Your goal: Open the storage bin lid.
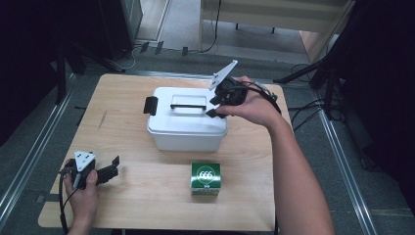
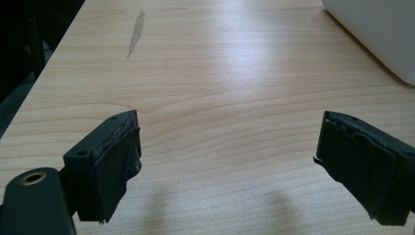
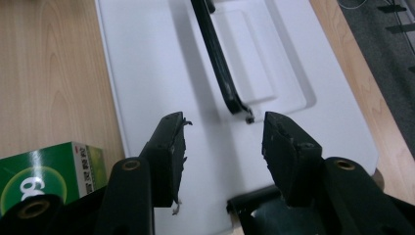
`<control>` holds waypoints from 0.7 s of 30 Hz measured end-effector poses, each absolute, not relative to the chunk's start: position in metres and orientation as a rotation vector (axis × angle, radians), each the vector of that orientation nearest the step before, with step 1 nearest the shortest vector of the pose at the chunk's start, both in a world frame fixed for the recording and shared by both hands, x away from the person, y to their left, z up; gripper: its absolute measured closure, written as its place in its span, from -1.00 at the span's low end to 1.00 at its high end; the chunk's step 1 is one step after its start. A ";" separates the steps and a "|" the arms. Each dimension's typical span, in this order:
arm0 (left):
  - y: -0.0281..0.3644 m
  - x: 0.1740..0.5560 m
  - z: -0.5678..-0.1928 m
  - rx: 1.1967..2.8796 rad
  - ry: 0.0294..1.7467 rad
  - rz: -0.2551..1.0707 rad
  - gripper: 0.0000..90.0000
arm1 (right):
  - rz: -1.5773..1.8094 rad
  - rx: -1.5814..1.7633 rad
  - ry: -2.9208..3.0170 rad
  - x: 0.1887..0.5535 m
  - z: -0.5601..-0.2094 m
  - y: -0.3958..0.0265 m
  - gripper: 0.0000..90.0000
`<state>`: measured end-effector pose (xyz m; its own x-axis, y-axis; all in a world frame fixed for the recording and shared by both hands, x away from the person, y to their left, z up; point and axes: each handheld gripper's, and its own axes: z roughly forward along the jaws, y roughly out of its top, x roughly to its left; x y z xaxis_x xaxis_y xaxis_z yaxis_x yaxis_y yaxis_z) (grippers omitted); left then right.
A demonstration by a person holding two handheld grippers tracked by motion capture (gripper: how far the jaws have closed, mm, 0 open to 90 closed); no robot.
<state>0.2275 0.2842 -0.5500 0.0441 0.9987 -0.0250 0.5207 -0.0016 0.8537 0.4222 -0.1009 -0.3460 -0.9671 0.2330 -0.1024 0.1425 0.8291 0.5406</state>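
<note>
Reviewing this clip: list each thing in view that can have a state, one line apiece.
White box: lid on, black handle lying flat, side latch down.
Green carton: closed, upright on the table, apart from the box.
Left gripper: open, nothing between its fingers, low over bare table.
Right gripper: open, nothing between its fingers, over the lid's right end near the handle.

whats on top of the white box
A white lid closes the white box, with a black handle lying across its recessed middle. The right gripper hovers over the lid's right end, jaws apart, nothing between them. The lid hides whatever is inside.
</note>
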 end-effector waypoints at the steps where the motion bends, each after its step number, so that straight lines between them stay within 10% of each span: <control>1: 0.285 0.228 -0.550 1.610 1.566 0.850 -0.78 | 0.814 0.286 2.840 0.423 -0.346 -0.098 0.13; 21: 0.285 0.229 -0.550 1.614 1.575 0.842 -0.78 | 0.667 0.072 2.796 0.425 -0.351 -0.051 0.76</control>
